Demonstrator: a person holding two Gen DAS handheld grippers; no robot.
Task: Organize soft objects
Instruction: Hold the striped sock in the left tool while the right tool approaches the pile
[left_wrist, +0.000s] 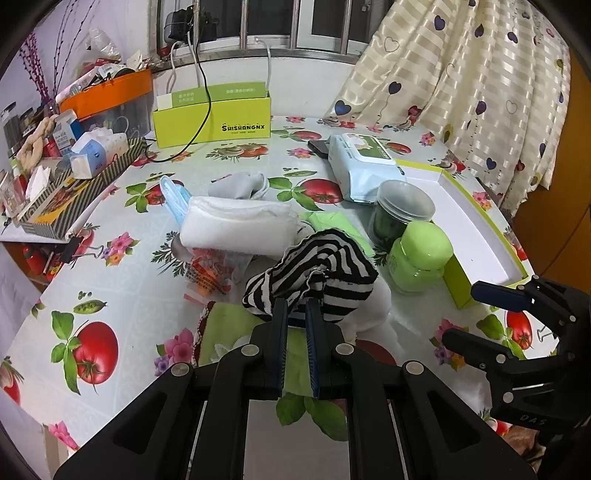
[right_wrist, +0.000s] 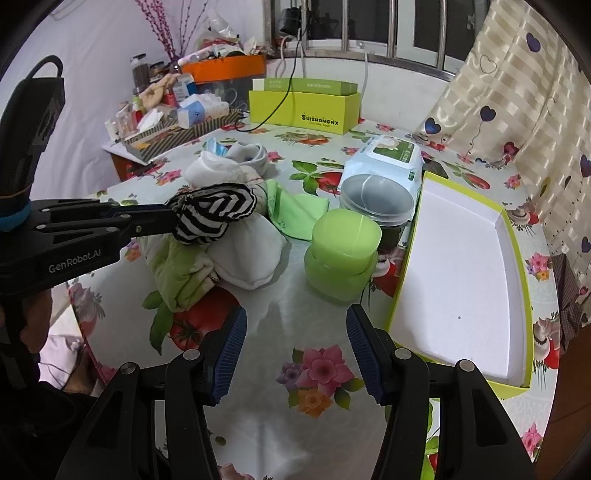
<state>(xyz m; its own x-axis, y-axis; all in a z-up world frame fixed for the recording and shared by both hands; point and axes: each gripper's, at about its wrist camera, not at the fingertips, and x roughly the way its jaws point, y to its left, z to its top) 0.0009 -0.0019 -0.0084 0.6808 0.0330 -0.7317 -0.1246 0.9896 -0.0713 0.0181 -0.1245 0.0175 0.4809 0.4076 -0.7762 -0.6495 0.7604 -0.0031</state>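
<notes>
Striped cloth: black-and-white striped knitted fabric piece (left_wrist: 314, 266), bunched, centre of the left wrist view; in the right wrist view it sits left of centre, lifted above the pile beneath it.
Left gripper: black two-finger tool with blue pads (left_wrist: 296, 308), jaws nearly together and clamped on the lower edge of the striped cloth; in the right wrist view it reaches in from the left edge.
Right gripper: same black build with blue ribbed pads (right_wrist: 296, 325), jaws spread wide, nothing between them, over bare tablecloth at lower centre of its own view; seen at the right edge of the left wrist view.
Soft pile: white sock-like cloth (right_wrist: 251, 254) and a pale green towel with a floral print (right_wrist: 181, 273) lie under and just below the striped cloth, touching each other.
Other soft things: folded white towel (left_wrist: 236, 221) above centre-left, grey sock (left_wrist: 240, 186) and blue face mask (left_wrist: 173, 195) just behind it, a thin green cloth (right_wrist: 295, 210) spread flat near the jars.
Jars: green plastic jar with a green lid (right_wrist: 345, 247) at centre, a clear lidded jar with dark contents (right_wrist: 380, 201) touching behind it.
Box lid: shallow lime-green cardboard tray with a white inside (right_wrist: 465, 277), right side, beside the jars.
Wipes: pale blue wet-wipe pack (right_wrist: 388, 157), upper centre-right.
Table: surface covered in a tomato-and-flower printed cloth (right_wrist: 317, 369).
</notes>
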